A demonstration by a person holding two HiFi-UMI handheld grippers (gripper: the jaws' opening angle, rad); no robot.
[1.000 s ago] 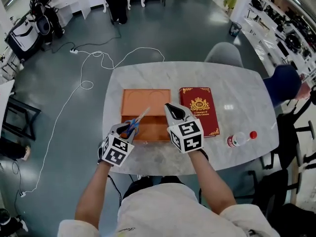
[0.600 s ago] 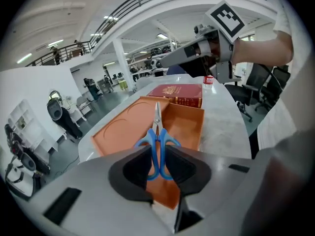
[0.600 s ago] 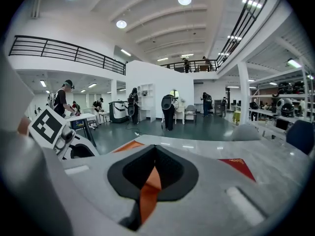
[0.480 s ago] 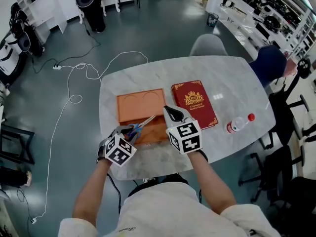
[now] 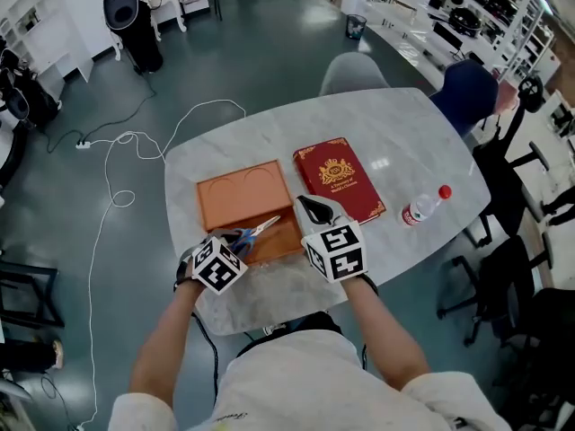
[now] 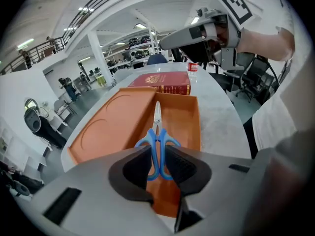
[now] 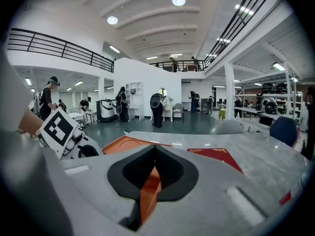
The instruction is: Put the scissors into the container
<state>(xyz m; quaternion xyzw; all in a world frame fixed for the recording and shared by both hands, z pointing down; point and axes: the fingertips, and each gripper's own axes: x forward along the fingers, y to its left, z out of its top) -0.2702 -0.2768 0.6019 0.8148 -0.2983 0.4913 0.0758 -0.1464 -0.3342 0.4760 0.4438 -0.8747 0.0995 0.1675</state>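
Left gripper (image 5: 236, 239) is clenched on the scissors (image 5: 257, 231), pinching the blue handle loops between its pads. The blades point away from me. Held by the handles like this, the tips lead into the box and the gripper body stays outside its wall.

The scissors hang over the near, deeper compartment of the orange container (image 5: 235, 196), low above its floor. I cannot tell whether the tips touch it. The far half of the container is a flat panel with two round impressions. I judge the drop is close: the scissors are lined up along the trough and only need lowering and letting go.

Right gripper (image 5: 311, 205) is closed on nothing. It hovers just beside the container's right edge, near the red book (image 5: 338, 180). My guess is that it is parked there to keep out of the left one's way.

Count on the worktop (image 5: 395, 133):
- one pair of scissors
- one container
- one book
- one plastic bottle (image 5: 422, 206) with a red cap, lying well off to the right

Two grippers are in play.
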